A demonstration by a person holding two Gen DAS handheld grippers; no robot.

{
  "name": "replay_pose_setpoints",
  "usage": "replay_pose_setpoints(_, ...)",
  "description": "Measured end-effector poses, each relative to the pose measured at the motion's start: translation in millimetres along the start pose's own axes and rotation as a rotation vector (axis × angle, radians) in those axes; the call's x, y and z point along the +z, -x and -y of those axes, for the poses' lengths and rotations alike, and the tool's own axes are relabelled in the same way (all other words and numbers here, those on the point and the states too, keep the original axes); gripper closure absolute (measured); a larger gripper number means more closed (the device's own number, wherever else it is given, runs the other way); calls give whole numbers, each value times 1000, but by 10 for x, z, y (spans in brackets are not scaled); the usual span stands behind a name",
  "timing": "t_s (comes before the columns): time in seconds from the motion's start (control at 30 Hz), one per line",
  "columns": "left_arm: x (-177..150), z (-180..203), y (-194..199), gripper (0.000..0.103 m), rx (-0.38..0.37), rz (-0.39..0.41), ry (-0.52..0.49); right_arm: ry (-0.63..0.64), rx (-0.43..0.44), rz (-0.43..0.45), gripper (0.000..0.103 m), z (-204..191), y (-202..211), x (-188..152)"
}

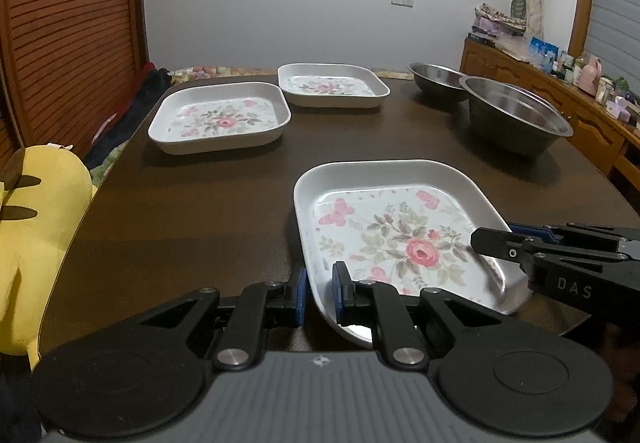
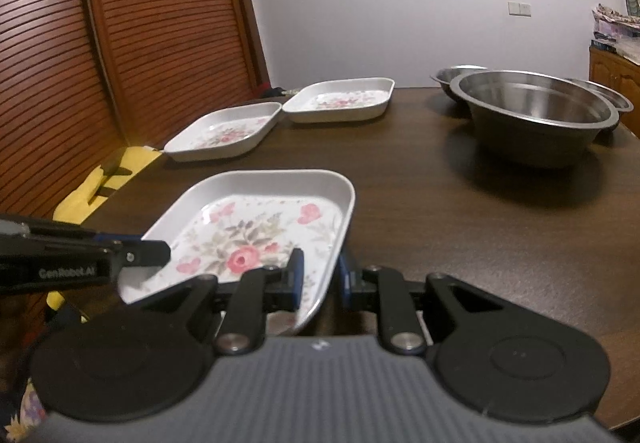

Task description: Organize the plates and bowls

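Observation:
A white square floral plate point(image 1: 400, 235) point(image 2: 256, 231) sits low over the near part of the dark wooden table point(image 1: 200, 223); I cannot tell whether it rests on it. My left gripper point(image 1: 319, 293) is shut on its near-left rim, and it shows from the side in the right wrist view point(image 2: 154, 252). My right gripper point(image 2: 321, 277) is shut on the opposite rim and reaches in from the right point(image 1: 492, 241). Two more floral plates point(image 1: 219, 117) point(image 1: 332, 83) lie side by side at the far left. Steel bowls point(image 1: 516, 115) point(image 1: 436, 79) stand at the far right.
A third steel bowl point(image 2: 616, 95) peeks out behind the big one. A yellow cushion point(image 1: 40, 223) lies off the table's left edge, below louvred wooden doors point(image 1: 72, 23). A cluttered sideboard point(image 1: 560, 83) runs along the right wall.

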State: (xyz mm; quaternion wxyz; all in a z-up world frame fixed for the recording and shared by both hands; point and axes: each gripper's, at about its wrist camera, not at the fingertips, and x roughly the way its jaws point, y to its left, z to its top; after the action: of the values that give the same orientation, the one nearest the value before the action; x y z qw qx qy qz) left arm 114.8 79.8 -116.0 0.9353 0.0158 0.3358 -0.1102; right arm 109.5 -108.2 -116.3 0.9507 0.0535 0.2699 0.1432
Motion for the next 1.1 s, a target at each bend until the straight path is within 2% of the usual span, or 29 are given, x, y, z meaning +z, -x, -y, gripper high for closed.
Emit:
replay_pose_setpoints(0.13,17,-28,24,88,13,8,18,-2,8,1,82,19,-10,9)
replay_pose_setpoints(0.23,45,-98,79,83,10,20,42,8,1,22,80,40,39,26)
replay_pose_setpoints(0.3,74,-156,108,74,11,32,53,19,-7,40,74,56,77,51)
replay_pose_setpoints(0.37,114,-226,106,69,16,33,68,47,-32,77,73,62,143,83)
replay_pose_setpoints(0.67,410,-441,122,67,27,92,86,53,23,147,73,158,190,405)
replay_pose_setpoints(0.97,760,-671,15,54,59,139,86,127,91,130,72,-22,-141,846)
replay_pose_setpoints(1.1,900,-805,-147,54,76,135,67,151,131,97,67,-124,-335,1015)
